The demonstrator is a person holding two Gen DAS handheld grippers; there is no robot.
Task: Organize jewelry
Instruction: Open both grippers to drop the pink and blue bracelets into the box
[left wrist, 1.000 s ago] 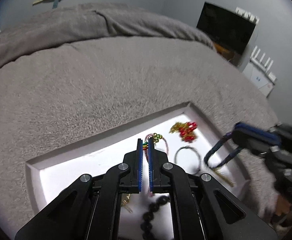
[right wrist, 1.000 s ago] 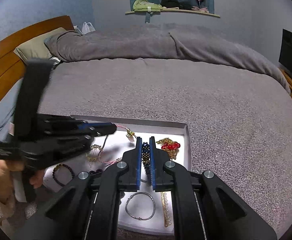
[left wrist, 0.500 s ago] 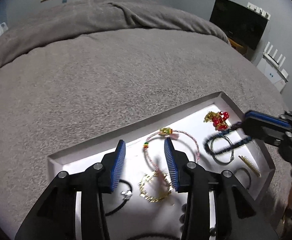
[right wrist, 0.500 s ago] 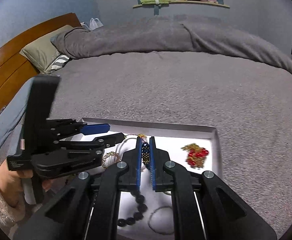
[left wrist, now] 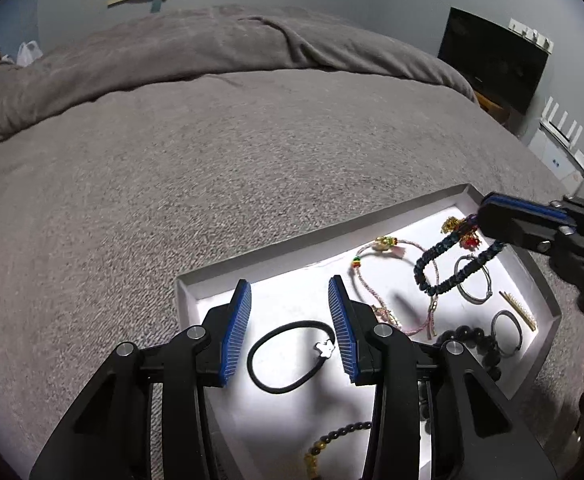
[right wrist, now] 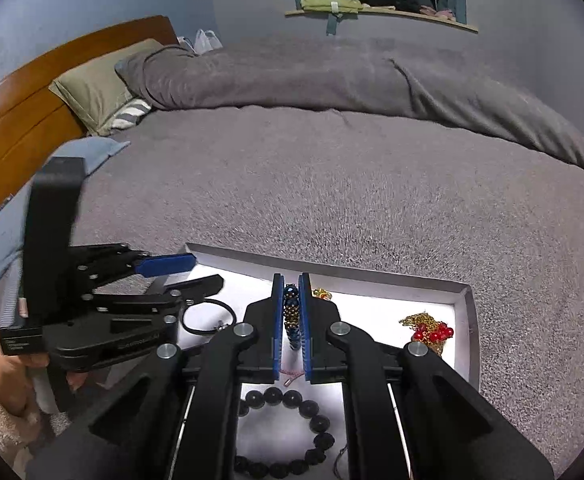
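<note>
The left gripper [left wrist: 289, 320] stood open directly over the black hair tie [left wrist: 292, 356] at the tray's [left wrist: 275, 268] near-left end, while the right gripper [right wrist: 292, 312] clamped the dark beaded bracelet [left wrist: 452, 264] aloft, far right

tray [left wrist: 275, 268] left end bare | hair tie [left wrist: 292, 356] under left tongs [left wrist: 289, 336] | right half crowded w/ bracelets

Both wrist cameras are looking forward and down, close over the white tray [left wrist: 548, 304] [right wrist: 470, 320], sharing it and the bed [left wrist: 211, 160] [right wrist: 352, 184] toward 12 o'clock.
</note>
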